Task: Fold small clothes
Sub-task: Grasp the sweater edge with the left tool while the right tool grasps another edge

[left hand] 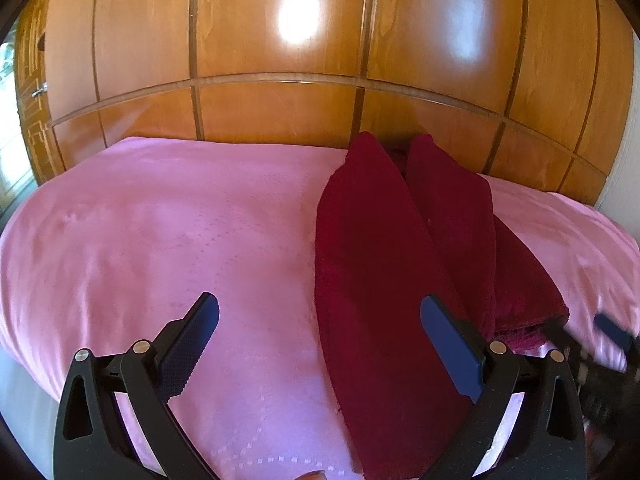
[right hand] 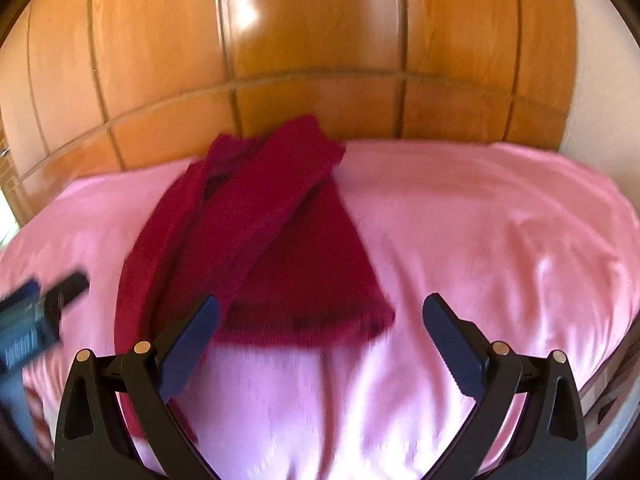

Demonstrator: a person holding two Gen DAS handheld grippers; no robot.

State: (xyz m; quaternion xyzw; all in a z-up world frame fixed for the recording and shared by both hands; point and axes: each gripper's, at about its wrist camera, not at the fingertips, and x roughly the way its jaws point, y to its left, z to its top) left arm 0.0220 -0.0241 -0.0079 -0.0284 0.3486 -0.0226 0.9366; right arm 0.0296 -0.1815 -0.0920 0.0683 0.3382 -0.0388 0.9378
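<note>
Dark red knitted garment (left hand: 384, 264) lies partly folded on the pink bedspread (left hand: 160, 232). Left gripper (left hand: 320, 314) and right gripper (right hand: 321, 314) hover above it, jaws spread wide, holding nothing.

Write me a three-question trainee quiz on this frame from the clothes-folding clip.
1. True or false: the left gripper is clamped on the dark red garment.
2. What does the garment lie on? A) a bare wooden floor B) a pink bedspread C) a metal tray
3. Fill in: behind the bed stands a panelled ____ wardrobe.

Key: 1 false, both it and the right gripper are open and hold nothing; 2 B; 3 wooden.
</note>
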